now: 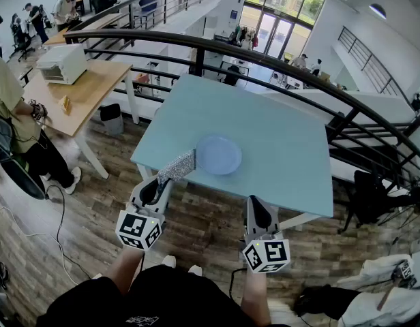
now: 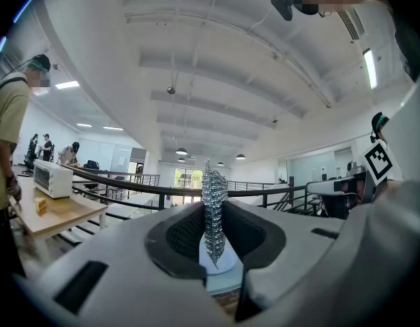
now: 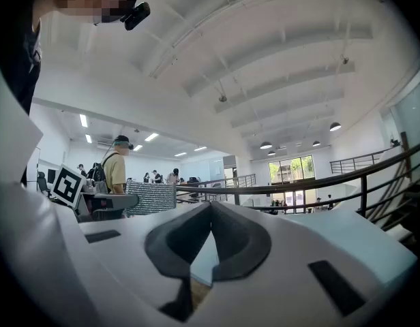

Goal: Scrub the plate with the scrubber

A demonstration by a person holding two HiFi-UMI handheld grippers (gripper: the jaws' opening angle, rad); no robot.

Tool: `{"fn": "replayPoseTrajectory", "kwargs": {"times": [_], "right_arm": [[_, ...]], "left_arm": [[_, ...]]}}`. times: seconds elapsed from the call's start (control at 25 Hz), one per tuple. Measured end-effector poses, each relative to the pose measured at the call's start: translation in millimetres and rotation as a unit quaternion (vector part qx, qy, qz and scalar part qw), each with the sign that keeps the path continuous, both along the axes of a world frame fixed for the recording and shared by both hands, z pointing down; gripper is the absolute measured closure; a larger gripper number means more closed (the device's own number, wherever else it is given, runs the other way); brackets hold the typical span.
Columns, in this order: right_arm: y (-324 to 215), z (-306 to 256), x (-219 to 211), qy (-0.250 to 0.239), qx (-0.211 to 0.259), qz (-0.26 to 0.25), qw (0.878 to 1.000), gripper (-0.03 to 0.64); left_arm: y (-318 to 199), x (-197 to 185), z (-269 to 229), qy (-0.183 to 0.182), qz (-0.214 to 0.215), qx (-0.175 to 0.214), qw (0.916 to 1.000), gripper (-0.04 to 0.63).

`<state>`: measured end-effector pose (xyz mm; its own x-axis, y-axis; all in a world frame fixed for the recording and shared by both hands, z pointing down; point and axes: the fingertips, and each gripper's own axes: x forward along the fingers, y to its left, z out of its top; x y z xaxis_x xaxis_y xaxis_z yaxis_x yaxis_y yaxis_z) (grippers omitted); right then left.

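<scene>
L gripper (image 1: 162,184) pinches scrubber (image 1: 177,165); R gripper (image 1: 258,213) jaws pressed together, empty — plate (image 1: 219,154) unrestrained, may skid w/ scrub force.

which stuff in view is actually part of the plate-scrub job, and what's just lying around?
Job:
- plate on the blue table
- scrubber, clamped in the left tongs
- right tongs, shut, empty

Lying about:
- white appliance on the wooden desk
- grey bin on the floor by that desk
</scene>
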<state>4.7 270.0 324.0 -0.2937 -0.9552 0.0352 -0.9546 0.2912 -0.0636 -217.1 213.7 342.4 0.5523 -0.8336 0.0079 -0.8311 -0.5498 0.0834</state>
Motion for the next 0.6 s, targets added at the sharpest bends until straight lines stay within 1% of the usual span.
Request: {"fn": "replayPoseTrajectory", "kwargs": {"times": [0.24, 0.36, 0.48, 0.6], "right_arm": [[1.6, -0.6, -21.0, 0.009, 0.002, 0.004, 1.0, 0.609], [1.8, -1.3, -23.1, 0.0, 0.009, 0.013, 1.0, 0.609], [-3.2, -2.5, -25.5, -0.011, 0.01, 0.024, 1.0, 0.609], [-7.7, 2.0, -28.7, -0.009, 0.005, 0.041, 0.999, 0.609]], "left_arm": [[-3.8, -16.6, -0.7, 0.001, 0.008, 0.005, 1.0, 0.509], [-6.6, -20.2, 3.0, 0.0, 0.015, 0.003, 0.9999, 0.509], [-14.7, -26.4, 8.4, -0.007, 0.02, -0.001, 0.9998, 0.509], [-23.3, -33.6, 16.2, -0.018, 0.023, -0.007, 0.9995, 0.509]]}}
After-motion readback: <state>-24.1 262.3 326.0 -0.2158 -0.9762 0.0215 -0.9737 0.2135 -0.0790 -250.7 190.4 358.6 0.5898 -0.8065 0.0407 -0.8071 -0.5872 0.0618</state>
